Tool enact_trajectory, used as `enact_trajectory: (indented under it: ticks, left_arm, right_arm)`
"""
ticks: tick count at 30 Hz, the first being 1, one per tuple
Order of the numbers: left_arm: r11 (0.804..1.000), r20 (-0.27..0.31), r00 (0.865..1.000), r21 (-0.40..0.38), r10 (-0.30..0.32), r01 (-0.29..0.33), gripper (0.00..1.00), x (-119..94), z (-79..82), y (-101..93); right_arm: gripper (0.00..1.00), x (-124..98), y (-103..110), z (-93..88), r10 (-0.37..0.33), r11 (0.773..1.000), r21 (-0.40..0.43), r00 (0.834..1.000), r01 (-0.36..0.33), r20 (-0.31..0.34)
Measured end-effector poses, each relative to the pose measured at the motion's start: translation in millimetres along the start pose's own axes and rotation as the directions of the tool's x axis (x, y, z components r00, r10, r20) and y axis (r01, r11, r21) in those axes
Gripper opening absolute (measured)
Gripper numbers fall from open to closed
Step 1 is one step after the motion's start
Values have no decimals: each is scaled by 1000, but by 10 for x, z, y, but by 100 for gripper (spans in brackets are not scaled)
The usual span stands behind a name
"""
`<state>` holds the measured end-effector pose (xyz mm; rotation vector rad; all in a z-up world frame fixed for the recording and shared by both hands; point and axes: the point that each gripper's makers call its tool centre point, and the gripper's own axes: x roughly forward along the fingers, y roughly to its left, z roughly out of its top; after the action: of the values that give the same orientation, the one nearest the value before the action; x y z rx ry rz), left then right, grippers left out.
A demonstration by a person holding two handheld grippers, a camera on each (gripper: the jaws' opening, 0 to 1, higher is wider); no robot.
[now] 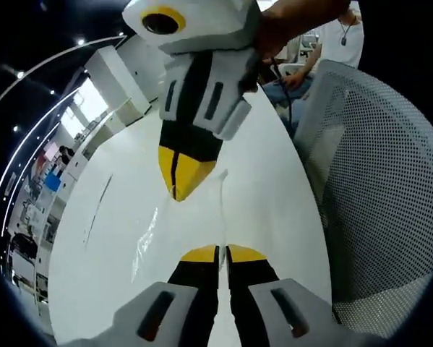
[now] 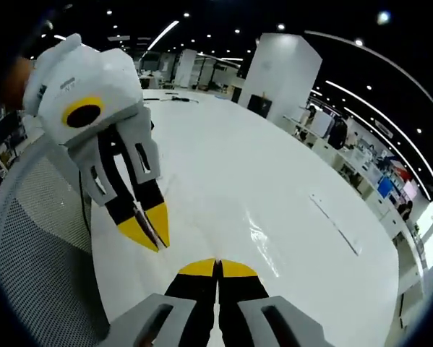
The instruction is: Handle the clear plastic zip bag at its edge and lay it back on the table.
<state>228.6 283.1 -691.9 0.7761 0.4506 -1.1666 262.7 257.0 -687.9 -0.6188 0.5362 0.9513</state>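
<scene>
The clear plastic zip bag (image 1: 145, 242) is hard to make out against the white table (image 1: 267, 166); only glints and a faint edge show, running between the two grippers. At the bottom of the left gripper view, my left gripper (image 1: 222, 251) is shut on the bag's near edge. My right gripper (image 1: 181, 189) comes in from the top, jaws together on the bag's far edge. In the right gripper view the bag (image 2: 265, 249) gleams just right of my right gripper (image 2: 217, 264), and the left gripper (image 2: 152, 238) points in from the left, just above the table (image 2: 223, 159).
A grey mesh chair (image 1: 389, 181) stands close along the table's side and shows again as the chair (image 2: 35, 238). A thin dark strip (image 2: 335, 224) lies farther out on the table. Seated people (image 1: 324, 43) are beyond the table's far end.
</scene>
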Motion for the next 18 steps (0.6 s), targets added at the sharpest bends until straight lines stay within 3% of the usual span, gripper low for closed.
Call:
enact_trajectory:
  ticks: [5, 10, 13, 18]
  left_arm:
    - [993, 84, 994, -99, 66, -57, 3, -143, 126, 92]
    - [979, 120, 985, -174, 127, -105, 8, -292, 151, 165]
    - [970, 133, 978, -203, 161, -132, 10, -382, 123, 191]
    - [935, 124, 967, -309, 222, -175, 16, -498, -73, 245]
  right_arm:
    - [0, 76, -6, -105, 4, 1000, 20, 1000, -4, -6]
    - [0, 178, 31, -226, 17, 1000, 20, 1000, -17, -19]
    - [0, 219, 60, -245, 19, 1000, 17, 1000, -19, -20]
    - [0, 285, 122, -246, 30, 999, 20, 999, -30, -19]
